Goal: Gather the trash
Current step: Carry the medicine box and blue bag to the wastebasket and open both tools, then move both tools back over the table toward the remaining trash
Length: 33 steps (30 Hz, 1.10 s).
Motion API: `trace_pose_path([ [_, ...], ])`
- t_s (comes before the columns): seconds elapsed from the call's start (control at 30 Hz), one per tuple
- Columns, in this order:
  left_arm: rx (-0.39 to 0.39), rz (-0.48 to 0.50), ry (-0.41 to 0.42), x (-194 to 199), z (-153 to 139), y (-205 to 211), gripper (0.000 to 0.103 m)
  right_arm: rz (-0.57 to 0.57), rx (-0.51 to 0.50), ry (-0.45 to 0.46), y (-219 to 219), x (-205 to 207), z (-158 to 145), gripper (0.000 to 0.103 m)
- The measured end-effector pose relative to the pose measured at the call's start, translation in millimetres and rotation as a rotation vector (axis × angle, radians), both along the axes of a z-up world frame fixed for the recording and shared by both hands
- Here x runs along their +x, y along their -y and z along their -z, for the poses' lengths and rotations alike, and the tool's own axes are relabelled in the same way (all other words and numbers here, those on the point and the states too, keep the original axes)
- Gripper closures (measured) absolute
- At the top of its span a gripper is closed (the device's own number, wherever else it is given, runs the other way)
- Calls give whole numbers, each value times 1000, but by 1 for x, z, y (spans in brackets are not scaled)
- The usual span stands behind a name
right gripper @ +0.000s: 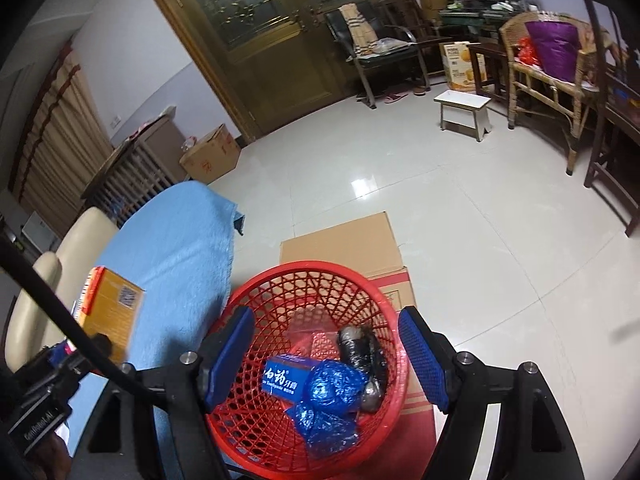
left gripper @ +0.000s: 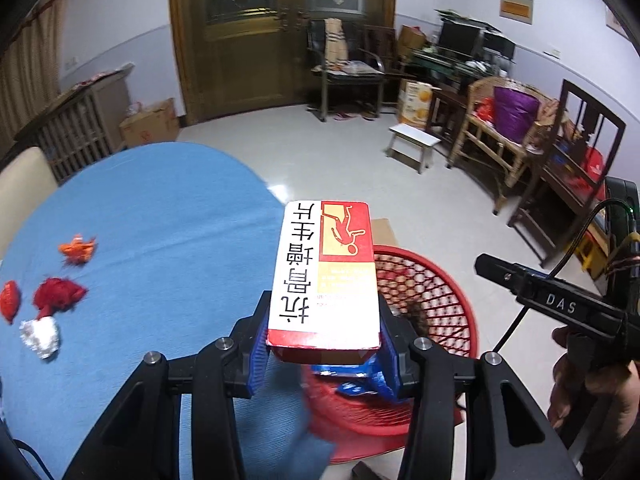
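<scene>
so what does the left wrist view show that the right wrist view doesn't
Only the left wrist view shows the printed white and red face of the medicine box clamped in the left gripper, and the scraps left on the blue cloth: an orange scrap, red scraps and a white wad.

Only the right wrist view shows the basket's contents: a toothpaste box, crumpled blue plastic and a dark wrapped bundle, below the open, empty right gripper.

Both show the red basket, the blue tablecloth, the box and the door.
</scene>
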State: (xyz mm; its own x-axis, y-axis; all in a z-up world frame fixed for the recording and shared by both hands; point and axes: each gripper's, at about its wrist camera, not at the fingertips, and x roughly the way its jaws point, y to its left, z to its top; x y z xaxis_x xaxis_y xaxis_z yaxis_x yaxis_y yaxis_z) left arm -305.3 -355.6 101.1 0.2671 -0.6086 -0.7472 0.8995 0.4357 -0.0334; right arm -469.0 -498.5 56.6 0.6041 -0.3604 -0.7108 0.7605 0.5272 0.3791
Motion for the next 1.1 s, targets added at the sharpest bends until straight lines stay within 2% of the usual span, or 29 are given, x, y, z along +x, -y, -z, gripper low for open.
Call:
trace_pose_path([
  [0.03, 0, 10, -21, -1, 3, 7, 51, 7, 4, 1, 2, -3, 0, 25],
  [0.07, 0, 18, -34, -2, 5, 12, 39, 12, 6, 3, 4, -5, 0, 25],
  [0.13, 16, 27, -42, -2, 11, 21, 21, 20, 9, 7, 5, -8, 0, 25],
  [0.23, 58, 27, -35, 1, 19, 25, 21, 30, 11, 14, 9, -13, -1, 25],
  [0.43, 25, -33, -33, 21, 9, 0, 21, 16, 6, 21, 9, -7, -3, 25],
  [0.7, -5, -225, -61, 68, 9, -72, 21, -82, 0, 16, -14, 31, -6, 25],
  [0.83, -10, -322, -74, 95, 16, -113, 21, -169, -18, 0, -39, 62, -13, 26],
  [1.1, -60, -589, -102, 177, 23, -195, 20, -324, -53, -30, -90, 116, -23, 26],
])
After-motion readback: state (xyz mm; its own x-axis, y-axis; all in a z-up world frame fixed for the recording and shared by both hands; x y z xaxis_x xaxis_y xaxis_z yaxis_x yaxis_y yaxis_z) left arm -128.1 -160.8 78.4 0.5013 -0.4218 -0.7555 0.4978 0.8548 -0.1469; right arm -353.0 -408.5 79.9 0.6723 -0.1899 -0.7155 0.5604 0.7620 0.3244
